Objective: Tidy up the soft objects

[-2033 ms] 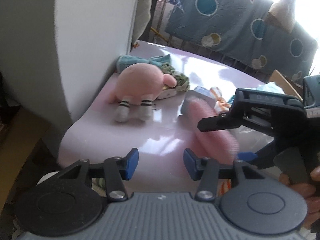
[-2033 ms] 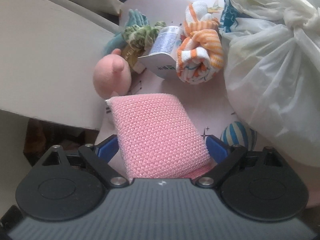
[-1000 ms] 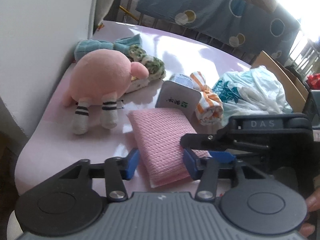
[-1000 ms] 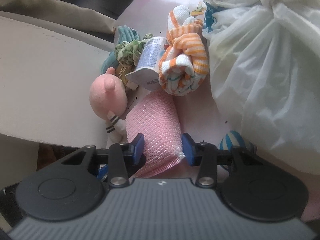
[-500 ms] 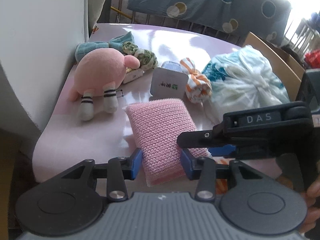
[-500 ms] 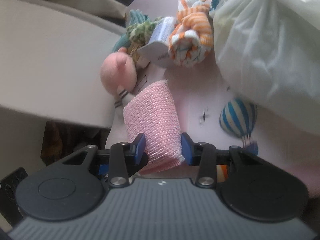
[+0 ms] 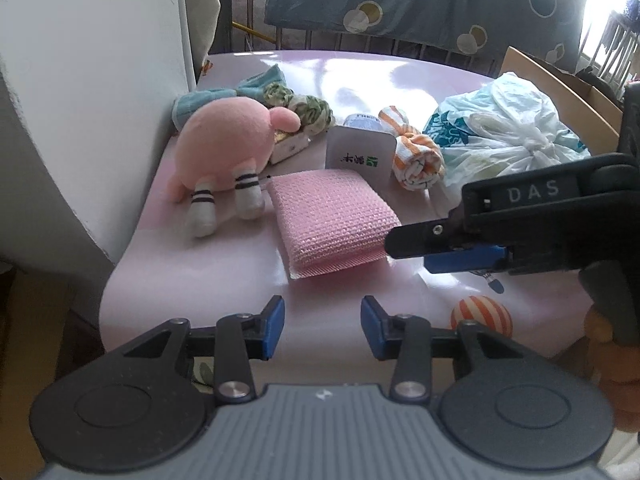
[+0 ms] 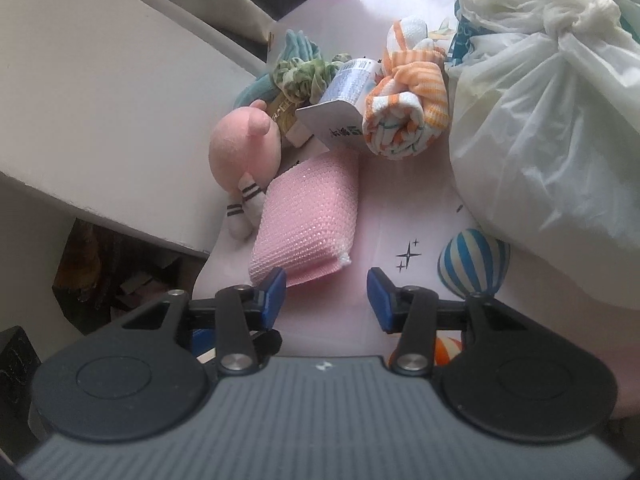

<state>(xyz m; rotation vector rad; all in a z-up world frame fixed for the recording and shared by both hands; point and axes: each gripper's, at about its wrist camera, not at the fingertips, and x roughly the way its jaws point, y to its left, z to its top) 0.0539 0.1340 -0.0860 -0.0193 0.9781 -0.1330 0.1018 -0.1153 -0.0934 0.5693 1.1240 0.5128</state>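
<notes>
Pink mesh sponge (image 7: 330,222) flat on the glossy pink table (image 7: 224,276), near the front left corner, just beside the striped-sock feet of a pink plush toy (image 7: 224,152) and free of both tools. Left gripper (image 7: 322,330) low over the table edge, jaws parted with only bare tabletop between the blue pads, nothing held. Right gripper (image 8: 327,298) just off the sponge's near end, jaws just now opening, sponge released; left pad close against the sponge's near corner in the right wrist view, contact impossible to judge, right pad clear of it. In the left wrist view, the same tool entering from the right, with "DAS" in pale capitals on its black body and a blue finger tip beside the sponge's right edge. Behind the sponge, a white packet (image 7: 358,156) upright, printed with dark characters and a small green mark, too small to read; blue-grey fine print on its rounded back in the right wrist view, also illegible. Orange-and-white striped rolled cloth (image 7: 416,156) touching the packet's right side. Farther back, a green patterned scrunchie (image 7: 304,106) and a teal cloth (image 7: 236,90) against the white wall panel (image 7: 92,80). Knotted white plastic bag (image 7: 508,128) with teal print, lettering unreadable, at the right. Printed on the tabletop: a blue-striped balloon (image 8: 474,266), an orange-striped one (image 7: 481,316) and small black stars (image 8: 408,256).
</notes>
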